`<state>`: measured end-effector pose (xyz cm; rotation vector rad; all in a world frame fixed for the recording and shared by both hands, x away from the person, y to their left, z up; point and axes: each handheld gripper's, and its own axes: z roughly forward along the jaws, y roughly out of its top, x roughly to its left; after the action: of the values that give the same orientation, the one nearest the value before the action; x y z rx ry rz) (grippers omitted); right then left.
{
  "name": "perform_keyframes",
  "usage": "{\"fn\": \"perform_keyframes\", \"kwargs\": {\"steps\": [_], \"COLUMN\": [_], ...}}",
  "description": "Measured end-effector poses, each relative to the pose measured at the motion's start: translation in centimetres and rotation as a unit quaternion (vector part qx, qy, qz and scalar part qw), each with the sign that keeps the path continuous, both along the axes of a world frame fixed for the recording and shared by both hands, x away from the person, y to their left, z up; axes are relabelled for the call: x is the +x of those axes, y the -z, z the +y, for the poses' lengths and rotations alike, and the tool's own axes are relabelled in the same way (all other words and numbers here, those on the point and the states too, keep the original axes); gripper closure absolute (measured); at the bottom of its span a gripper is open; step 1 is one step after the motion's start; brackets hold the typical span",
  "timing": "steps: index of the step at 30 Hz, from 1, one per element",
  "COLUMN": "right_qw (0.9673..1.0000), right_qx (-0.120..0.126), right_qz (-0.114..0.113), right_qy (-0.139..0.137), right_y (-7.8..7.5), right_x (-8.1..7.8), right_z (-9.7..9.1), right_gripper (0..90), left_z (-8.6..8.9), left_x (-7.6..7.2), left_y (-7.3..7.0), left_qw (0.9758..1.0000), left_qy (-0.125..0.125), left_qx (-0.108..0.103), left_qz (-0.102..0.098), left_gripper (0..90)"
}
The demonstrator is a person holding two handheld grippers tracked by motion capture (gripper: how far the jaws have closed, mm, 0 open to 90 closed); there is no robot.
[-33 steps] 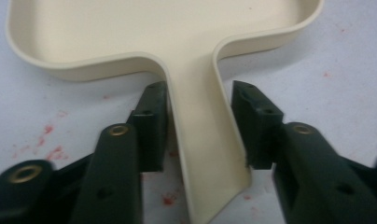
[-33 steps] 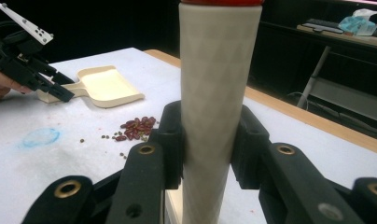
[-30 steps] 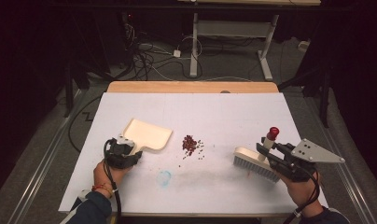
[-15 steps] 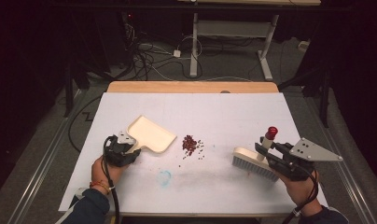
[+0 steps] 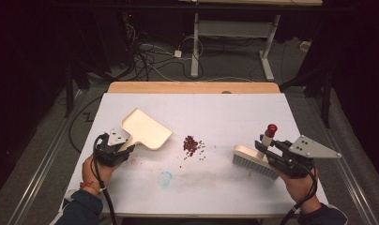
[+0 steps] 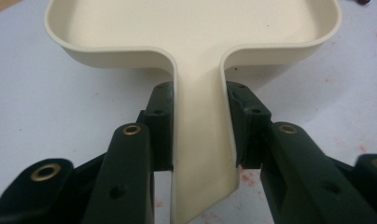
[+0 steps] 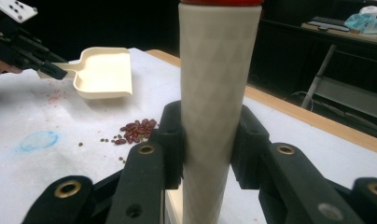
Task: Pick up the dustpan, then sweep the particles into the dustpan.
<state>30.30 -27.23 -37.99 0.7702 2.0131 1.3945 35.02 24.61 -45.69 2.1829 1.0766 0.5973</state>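
Left gripper, jaws clamped on the flat handle of the cream plastic dustpan: the pan sits at the left of the white table top, long axis running from the handle at near left to the open mouth at far right, towards the small pile of red beans. Right gripper, at the right, jaws pressed on the upright, red-capped cream handle of the hand brush; brush head rests on the table, long axis from far left to near right, right of the beans.
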Motion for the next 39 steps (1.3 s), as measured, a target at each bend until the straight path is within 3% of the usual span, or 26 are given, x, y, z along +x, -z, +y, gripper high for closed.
{"fn": "perform_keyframes", "kwargs": {"steps": [3, 8, 19, 24, 29, 35, 39], "right_qw": [1.0000, 1.0000, 0.9998, 0.9995, 0.9995, 0.9992, 0.9991], "right_qx": [0.001, 0.002, 0.018, 0.024, 0.022, 0.028, 0.025], "right_qz": [-0.003, -0.004, -0.008, -0.016, -0.020, -0.027, -0.033], "right_qy": [-0.002, -0.002, -0.011, -0.012, -0.007, -0.004, -0.006], "right_y": [-0.1, -0.2, -1.3, -1.8, -1.9, -2.0, -1.6], "right_x": [0.2, 0.5, 2.6, 4.1, 6.3, 8.0, 9.9], "right_z": [0.2, 0.3, 1.1, 1.8, 3.3, 4.9, 7.3], "right_gripper": [69.8, 70.0, 70.0, 70.0, 70.0, 70.0, 70.1], "left_z": [0.7, 1.2, 1.6, 0.9, -0.1, -0.6, -1.0], "left_x": [-0.8, -1.8, -5.5, -6.8, -7.0, -7.1, -6.9], "left_y": [-0.9, -1.1, -1.1, -0.5, 0.3, 0.9, 0.8], "left_qw": [0.9999, 0.9999, 0.9993, 0.9973, 0.9936, 0.9915, 0.9907], "left_qy": [-0.001, 0.004, 0.034, 0.058, 0.085, 0.098, 0.104], "left_qx": [-0.003, -0.004, 0.003, 0.009, 0.015, 0.010, 0.013], "left_qz": [-0.014, -0.012, 0.014, 0.043, 0.073, 0.085, 0.087], "left_gripper": [63.8, 63.8, 63.9, 63.8, 63.8, 63.7, 63.7]}}
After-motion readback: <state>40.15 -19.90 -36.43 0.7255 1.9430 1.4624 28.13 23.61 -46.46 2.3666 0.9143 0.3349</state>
